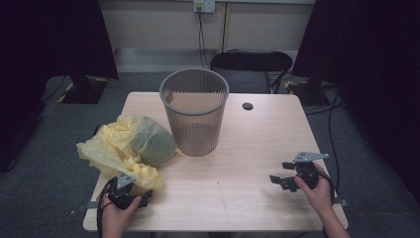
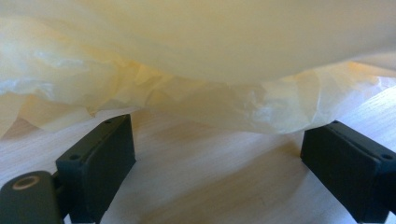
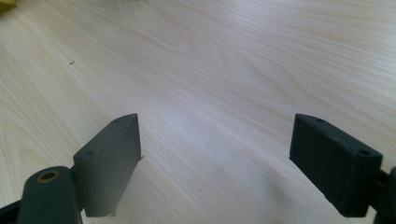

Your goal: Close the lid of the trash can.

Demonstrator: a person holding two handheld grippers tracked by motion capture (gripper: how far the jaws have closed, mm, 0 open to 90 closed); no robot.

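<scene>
1. Crumpled yellow film hangs right at our left gripper's (image 1: pixel 130 194) tips: the yellow plastic bag (image 1: pixel 126 146) spreads across the left gripper view (image 2: pixel 196 60), its wrinkled lower hem just ahead of the jaws and brushing the top of the right-hand one.
2. We see the left gripper's jaws spread wide, bare wood between them, nothing pinched.
3. From above, the bag lies in a loose heap directly ahead of the left gripper, its near edge over the gripper's tips, and part of it spills past the table's left edge.
4. Beyond the bag, ahead and to the right of the left gripper, a grey ribbed wastebasket (image 1: pixel 194 111) stands upright, just beside the bag; we cannot tell whether they touch.
5. Our right gripper (image 1: pixel 282 179) hovers well apart from the bag, pointing leftward across the wooden table (image 1: pixel 237 198).
6. Its jaws are also spread wide (image 3: pixel 215 154), with plain tabletop ahead of them.
7. Farther off behind the table, a dark chair (image 1: pixel 250 67) stands on the grey floor.
</scene>
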